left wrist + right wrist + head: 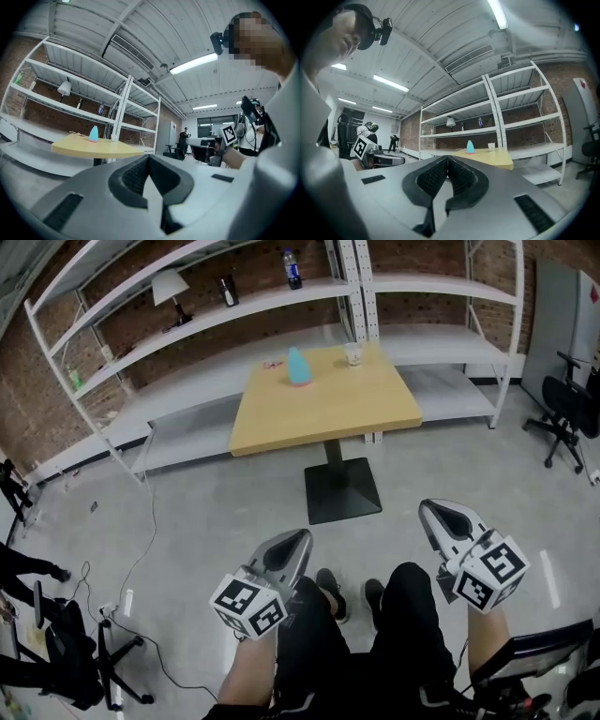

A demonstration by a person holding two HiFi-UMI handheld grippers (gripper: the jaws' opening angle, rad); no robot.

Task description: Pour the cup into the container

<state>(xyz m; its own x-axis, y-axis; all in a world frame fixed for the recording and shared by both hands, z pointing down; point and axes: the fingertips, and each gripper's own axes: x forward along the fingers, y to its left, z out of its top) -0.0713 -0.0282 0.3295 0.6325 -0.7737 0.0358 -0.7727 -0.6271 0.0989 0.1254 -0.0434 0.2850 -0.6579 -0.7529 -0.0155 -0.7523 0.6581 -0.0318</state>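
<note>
Left tongs (298, 538) and right tongs (429, 509) held level, jaws together.

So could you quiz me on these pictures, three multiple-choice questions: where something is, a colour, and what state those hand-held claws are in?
1. Where does the cup stand?
A. on a shelf
B. on the table, near its far edge
C. on the floor
2. What colour is the cone-shaped container on the table?
A. red
B. black
C. teal
3. How do the left gripper and right gripper stand?
A. both shut, empty
B. both wide open
C. one clamped on the cup

Answers: 1 B, the head view shows it on the wooden top; 2 C, it shows teal in every view; 3 A, each gripper view shows the jaws together with nothing between.
</note>
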